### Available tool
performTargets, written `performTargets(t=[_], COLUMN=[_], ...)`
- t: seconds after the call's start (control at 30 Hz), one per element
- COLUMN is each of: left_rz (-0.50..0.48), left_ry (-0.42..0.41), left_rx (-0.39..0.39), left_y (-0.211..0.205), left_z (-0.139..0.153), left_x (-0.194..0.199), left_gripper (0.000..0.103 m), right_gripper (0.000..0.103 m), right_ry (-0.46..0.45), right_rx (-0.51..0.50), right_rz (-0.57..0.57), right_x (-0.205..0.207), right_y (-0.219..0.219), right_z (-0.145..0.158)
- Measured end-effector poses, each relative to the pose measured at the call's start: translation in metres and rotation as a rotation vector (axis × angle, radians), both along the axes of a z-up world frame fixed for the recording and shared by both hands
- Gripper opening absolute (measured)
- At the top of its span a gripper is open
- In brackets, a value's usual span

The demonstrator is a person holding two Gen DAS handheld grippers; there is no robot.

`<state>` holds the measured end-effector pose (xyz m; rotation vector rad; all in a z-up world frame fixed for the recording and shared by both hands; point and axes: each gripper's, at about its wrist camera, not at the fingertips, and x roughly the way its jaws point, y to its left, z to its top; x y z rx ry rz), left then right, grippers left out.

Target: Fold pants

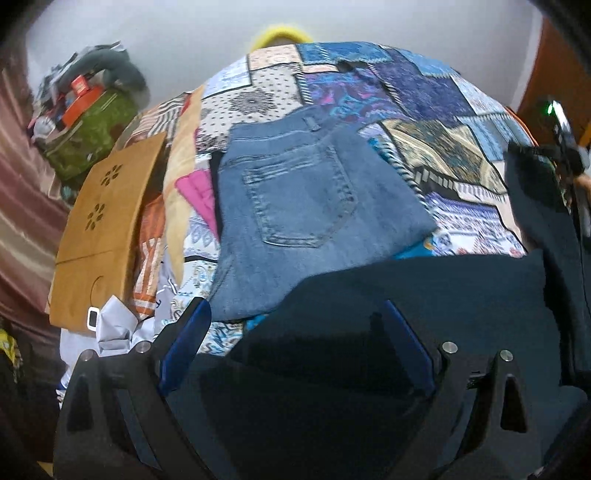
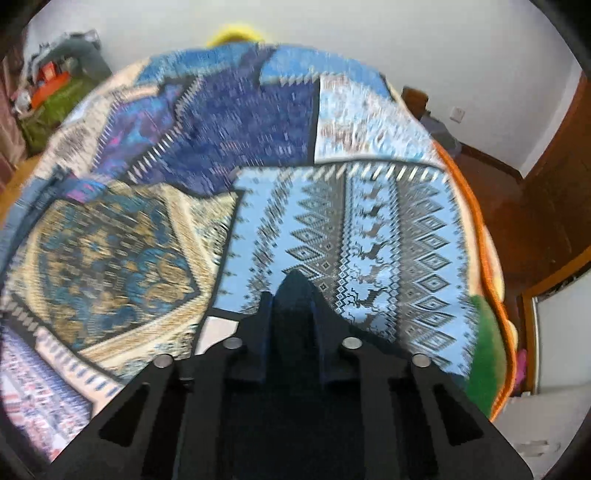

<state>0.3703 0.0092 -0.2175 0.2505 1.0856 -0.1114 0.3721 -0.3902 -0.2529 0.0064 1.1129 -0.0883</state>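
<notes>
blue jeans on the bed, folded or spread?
Folded: the blue jeans lie as a compact stack on the patchwork bedspread, back pocket up.

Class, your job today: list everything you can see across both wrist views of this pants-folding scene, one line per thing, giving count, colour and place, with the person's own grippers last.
dark pants: one, navy-black, draped near the left gripper.
folded jeans: one, blue denim, on the bedspread, back pocket up.
bedspread: one, blue and beige patchwork, covering the bed.
cardboard sheet: one, brown, left of the bed.
green bag: one, olive, far left, clutter piled on top.
yellow object: one, behind the bed's far edge.
left gripper: one, black with blue pads, open over the dark pants.
right gripper: one, black, closed on dark fabric.
</notes>
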Motion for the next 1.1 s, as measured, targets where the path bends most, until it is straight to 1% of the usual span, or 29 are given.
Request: performTargets(t=[0.17,0.23,0.3,0.37,0.43,0.5,0.53,0.63,0.73,0.8,0.87,1.0,1.03,1.07,1.1], left_rz=[-0.055,-0.071,-0.086,-0.103,-0.122,-0.142,-0.157,-0.184,-0.211,-0.224,-0.237,-0.238,-0.235,-0.229,-0.222], left_ry=[0.017,0.025,0.05,0.067,0.075,0.087,0.098,0.118,0.127,0.121,0.121,0.103,0.099,0.094,0.09], left_rx=[-0.001,-0.009,-0.03,-0.049,-0.06,-0.078,-0.091,-0.109,-0.118,-0.118,-0.117,-0.118,-0.123,-0.129,-0.136], left_y=[-0.027,-0.038,-0.051,-0.065,-0.079,-0.092,-0.099,-0.118,-0.136,-0.145,-0.153,-0.162,-0.162,-0.162,-0.16], left_z=[0.005,0.007,0.008,0.008,0.009,0.011,0.011,0.011,0.01,0.01,0.009,0.011,0.012,0.013,0.015], left_x=[-0.017,-0.024,-0.031,-0.04,-0.048,-0.057,-0.062,-0.077,-0.093,-0.102,-0.11,-0.12,-0.121,-0.122,-0.122], left_gripper=[0.094,0.094,0.094,0.094,0.094,0.094,0.094,0.094,0.094,0.094,0.094,0.094,0.094,0.094,0.094], right_gripper=[0.013,0.013,0.013,0.013,0.013,0.013,0.013,0.013,0.013,0.013,0.013,0.016,0.018,0.021,0.023], right_ry=[-0.119,-0.163,-0.219,-0.267,-0.32,-0.355,-0.377,-0.423,-0.428,-0.408,-0.372,-0.255,-0.221,-0.198,-0.171], right_rx=[0.041,0.073,0.099,0.125,0.132,0.13,0.126,0.121,0.152,0.161,0.155,0.097,0.085,0.076,0.067], right_rz=[0.001,-0.007,-0.031,-0.052,-0.072,-0.09,-0.1,-0.136,-0.182,-0.198,-0.212,-0.25,-0.265,-0.274,-0.283], right_x=[-0.042,-0.06,-0.084,-0.096,-0.122,-0.138,-0.154,-0.186,-0.218,-0.231,-0.243,-0.266,-0.272,-0.278,-0.283], right_y=[-0.007,-0.017,-0.03,-0.043,-0.057,-0.067,-0.075,-0.094,-0.117,-0.123,-0.124,-0.13,-0.13,-0.133,-0.134], right_z=[0.058,0.085,0.113,0.135,0.161,0.177,0.189,0.204,0.201,0.189,0.173,0.132,0.118,0.112,0.104])
